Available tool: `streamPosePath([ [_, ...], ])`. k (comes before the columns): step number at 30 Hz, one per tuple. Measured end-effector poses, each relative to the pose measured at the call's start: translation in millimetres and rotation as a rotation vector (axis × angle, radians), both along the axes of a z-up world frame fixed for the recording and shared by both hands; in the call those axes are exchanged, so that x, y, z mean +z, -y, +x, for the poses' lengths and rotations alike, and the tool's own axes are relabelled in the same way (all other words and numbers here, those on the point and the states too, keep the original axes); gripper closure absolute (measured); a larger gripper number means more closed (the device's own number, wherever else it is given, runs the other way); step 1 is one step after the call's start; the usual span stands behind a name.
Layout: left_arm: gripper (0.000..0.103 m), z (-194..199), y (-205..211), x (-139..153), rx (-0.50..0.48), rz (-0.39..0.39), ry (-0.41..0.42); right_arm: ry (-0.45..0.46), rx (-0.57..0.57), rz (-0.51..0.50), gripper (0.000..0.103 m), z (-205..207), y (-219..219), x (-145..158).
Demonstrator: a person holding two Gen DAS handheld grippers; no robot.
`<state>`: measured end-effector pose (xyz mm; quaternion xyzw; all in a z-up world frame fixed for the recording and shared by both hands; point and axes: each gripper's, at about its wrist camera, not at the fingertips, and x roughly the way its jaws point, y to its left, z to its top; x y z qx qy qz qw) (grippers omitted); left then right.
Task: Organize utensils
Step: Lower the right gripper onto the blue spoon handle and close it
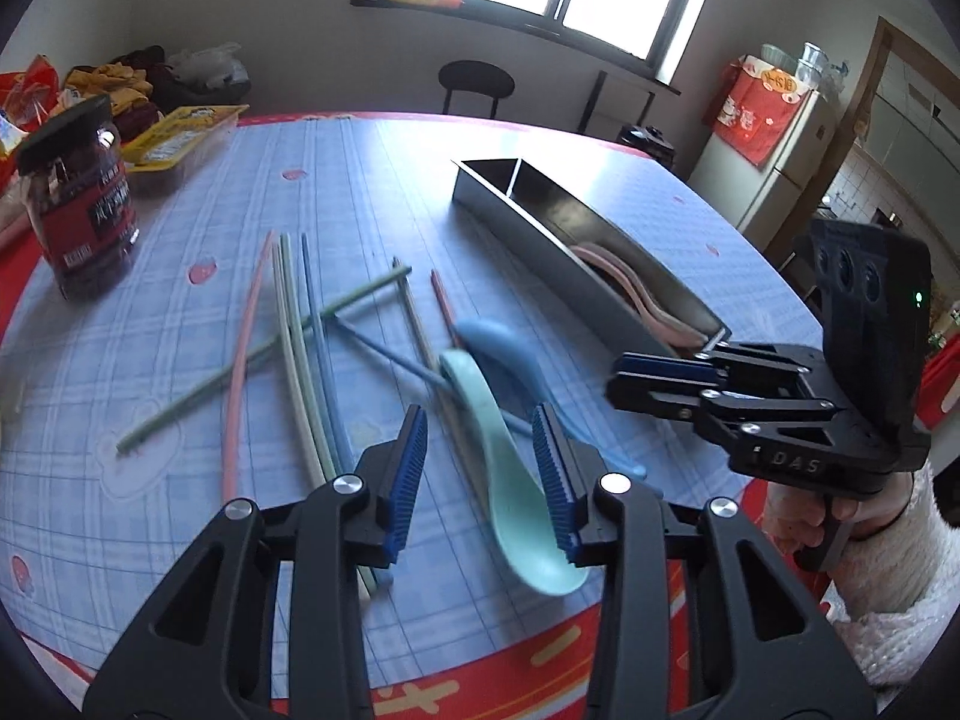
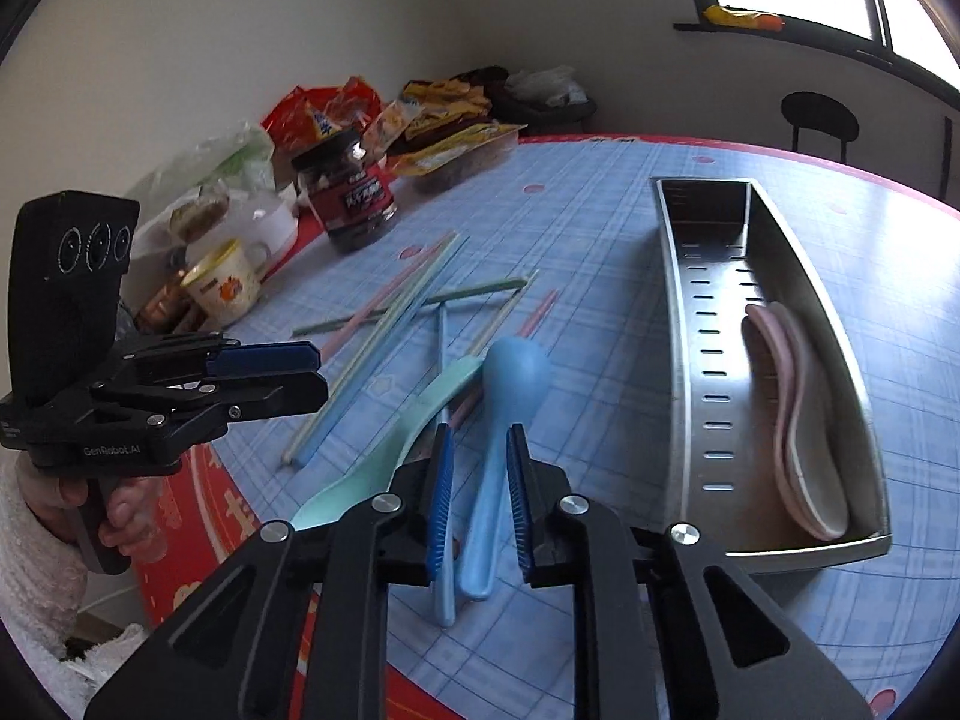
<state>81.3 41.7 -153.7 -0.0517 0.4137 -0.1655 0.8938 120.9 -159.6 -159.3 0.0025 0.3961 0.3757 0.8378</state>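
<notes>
Through my left gripper (image 1: 486, 468), which is open, I see a mint green spoon (image 1: 480, 408) lying on the blue checked tablecloth, its handle passing between the fingers without touching the pads. A blue spoon (image 2: 516, 369) lies bowl-down beside it. My right gripper (image 2: 480, 438) hovers over that handle with its jaws narrow, a gap showing on both sides. In the left wrist view the right gripper (image 1: 612, 381) hangs near the steel tray (image 1: 540, 234). Two pink spoons (image 2: 792, 420) rest in the tray (image 2: 690, 360). Several coloured chopsticks (image 1: 294, 324) lie scattered to the left.
A dark jar with a red label (image 1: 84, 198) stands at the table's left, with snack packs (image 1: 174, 138) behind it. A yellow-rimmed mug (image 2: 225, 288) sits near the table's edge. A black chair (image 1: 477, 81) stands beyond the far side.
</notes>
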Motion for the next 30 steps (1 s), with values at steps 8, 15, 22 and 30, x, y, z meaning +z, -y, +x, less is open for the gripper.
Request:
streamPosePath([
  [8, 0.070, 4, 6, -24, -0.049, -0.057, -0.043, 0.007, 0.014, -0.097, 0.091, -3, -19, -4],
  [15, 0.070, 18, 14, -45, -0.070, -0.062, -0.094, -0.007, -0.040, -0.098, 0.091, 3, -13, -8],
  [22, 0.071, 23, 25, -50, -0.080, -0.018, -0.086, 0.004, -0.056, -0.130, 0.091, 6, -16, -9],
  [30, 0.089, 23, 20, -51, -0.061, -0.008, -0.079, 0.003, -0.056, -0.154, 0.091, 6, -20, -12],
])
